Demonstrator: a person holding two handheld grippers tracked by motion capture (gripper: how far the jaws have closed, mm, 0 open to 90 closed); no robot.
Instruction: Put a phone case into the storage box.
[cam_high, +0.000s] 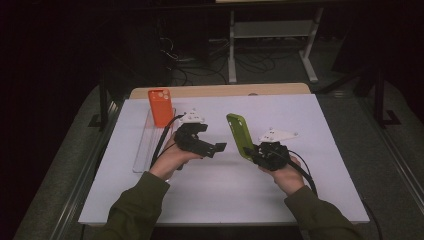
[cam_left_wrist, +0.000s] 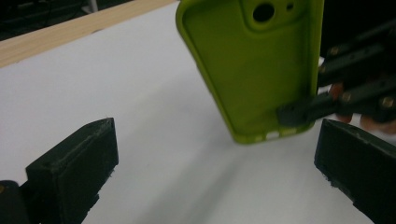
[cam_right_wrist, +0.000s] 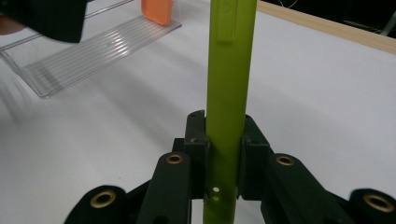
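The green case (cam_high: 239, 136) is clamped by the right gripper (cam_high: 251, 152); handover is pending, the left gripper (cam_high: 220, 147) gaping at nine o'clock

Phone case (cam_high: 160, 107) on rack (cam_high: 145, 145), left

I see a white table (cam_high: 300, 190) with a bare wooden strip (cam_high: 220, 91) along its far edge. On the left part of the white top lies a clear ribbed rack (cam_high: 145, 145), running front to back. An orange case (cam_high: 160, 107) stands upright in the rack's far end.
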